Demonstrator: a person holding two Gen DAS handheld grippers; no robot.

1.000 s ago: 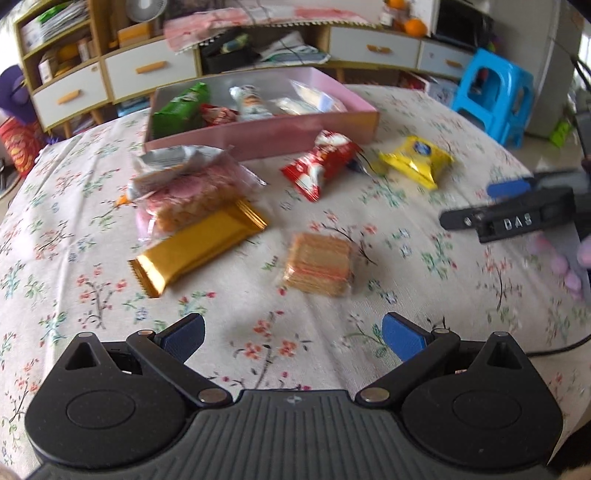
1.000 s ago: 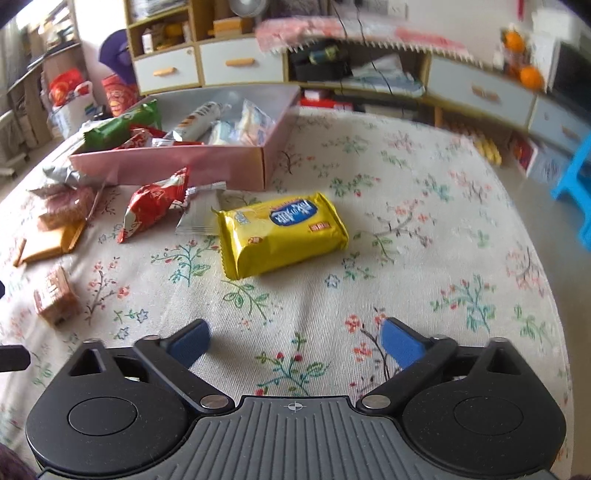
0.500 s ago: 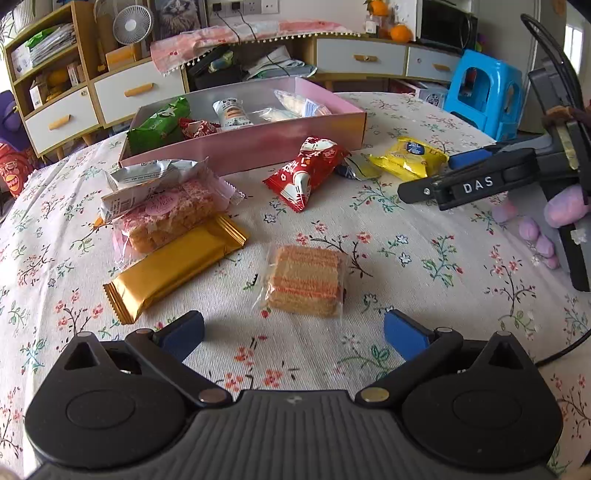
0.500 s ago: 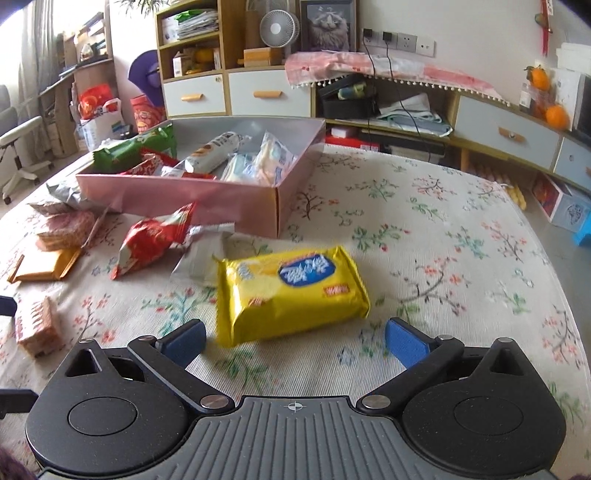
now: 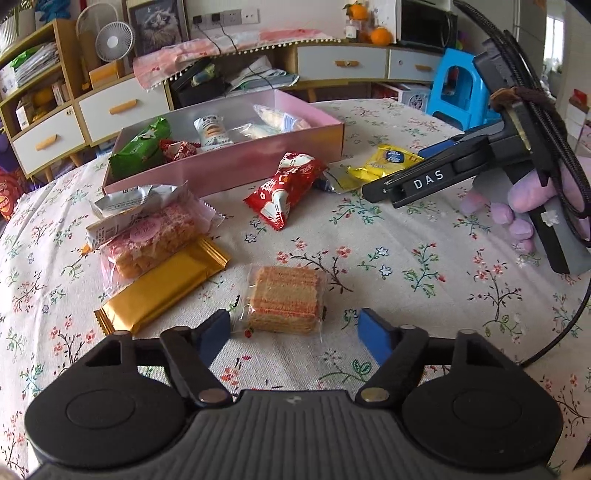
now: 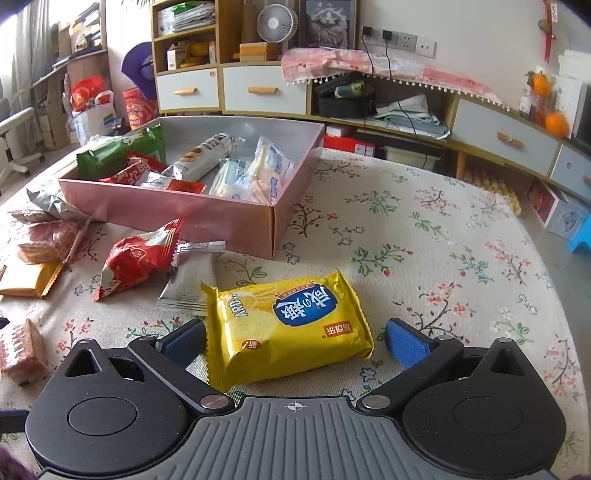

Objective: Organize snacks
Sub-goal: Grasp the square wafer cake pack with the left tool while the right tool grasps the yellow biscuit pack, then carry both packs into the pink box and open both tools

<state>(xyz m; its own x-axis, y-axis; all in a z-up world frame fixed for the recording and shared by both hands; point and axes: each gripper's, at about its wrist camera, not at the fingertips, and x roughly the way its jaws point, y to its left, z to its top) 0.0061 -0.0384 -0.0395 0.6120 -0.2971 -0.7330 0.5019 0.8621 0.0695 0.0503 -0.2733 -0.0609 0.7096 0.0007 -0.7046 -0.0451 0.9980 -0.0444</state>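
Both closer now, left hand-held gripper closing around wafer pack

Bench under a cream cloth printed with small flowers and twigs, stretching ahead of the jaws in both views. Beyond it, a long low cabinet in pale wood with white and grey drawers and orange handles runs along the far wall. Pink tasselled runner lies on its top. Taller open shelf unit ahead-left, stuffed with papers and boxes. Small white desk fan and a framed cat picture stand above the drawers. White wall sockets with black plugs. Oranges on the cabinet far right. Blue plastic stool right of the jaws in the left view. Daylight enters at the far left.
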